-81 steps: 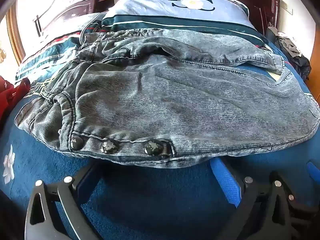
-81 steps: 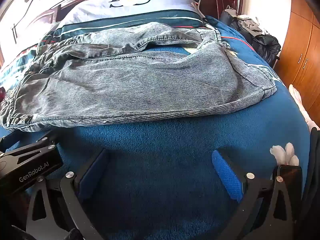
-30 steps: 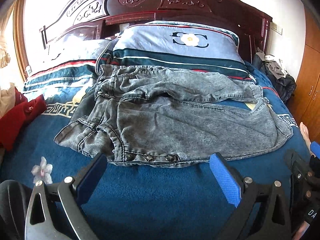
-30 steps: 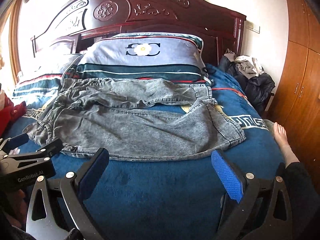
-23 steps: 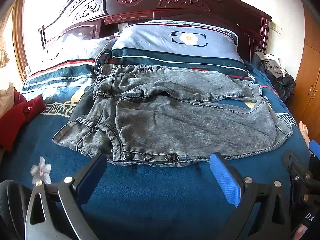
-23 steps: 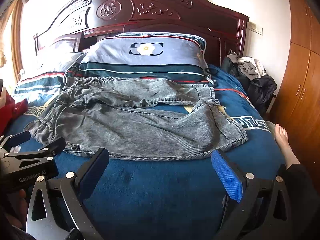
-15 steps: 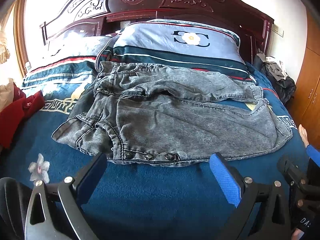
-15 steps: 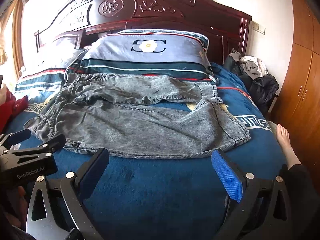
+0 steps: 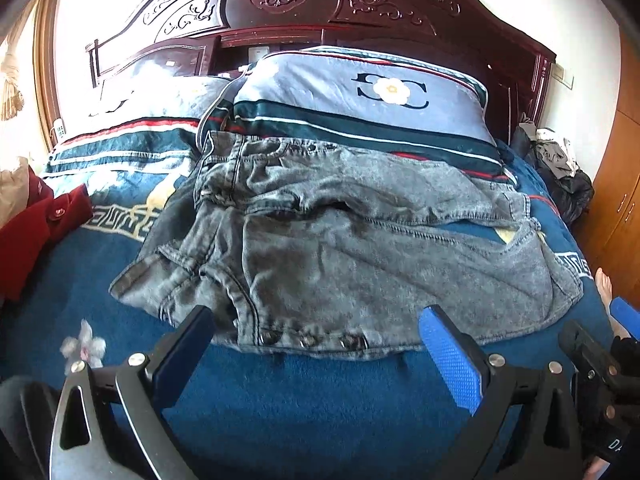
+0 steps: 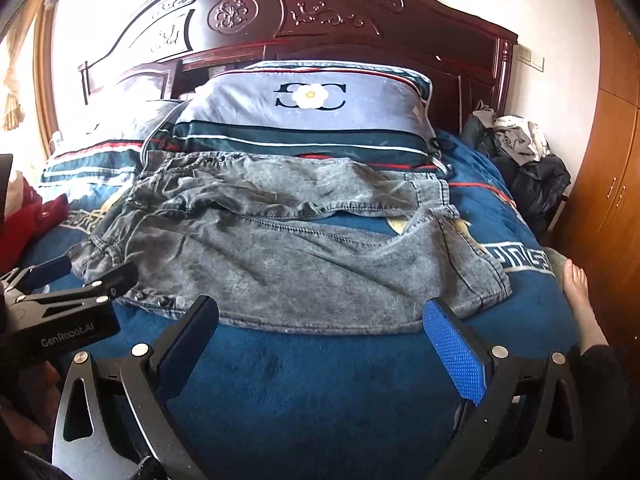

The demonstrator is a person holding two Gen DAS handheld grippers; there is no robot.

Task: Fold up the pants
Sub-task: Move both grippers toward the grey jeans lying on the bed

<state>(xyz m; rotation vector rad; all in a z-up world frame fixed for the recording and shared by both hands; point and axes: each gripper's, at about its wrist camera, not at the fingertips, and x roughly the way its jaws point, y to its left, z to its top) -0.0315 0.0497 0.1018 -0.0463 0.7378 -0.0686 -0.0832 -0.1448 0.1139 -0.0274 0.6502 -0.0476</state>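
grey washed denim pants (image 10: 288, 256) are spread flat across a blue blanket (image 10: 320, 380), with the waistband at the left and the two legs laid toward the right, a gap of blanket being seen between them. the right gripper (image 10: 318, 334) is held above the blanket just in front of the near edge of the pants, its blue-padded fingers (image 10: 454, 354) set wide apart with nothing between them. the left gripper (image 10: 76, 274) is seen at the left edge, near the waistband. a striped pillow (image 10: 304, 120) is propped against a carved wooden headboard (image 10: 280, 12). a bare foot (image 10: 578, 292) is seen beside a wooden wardrobe (image 10: 612, 184).
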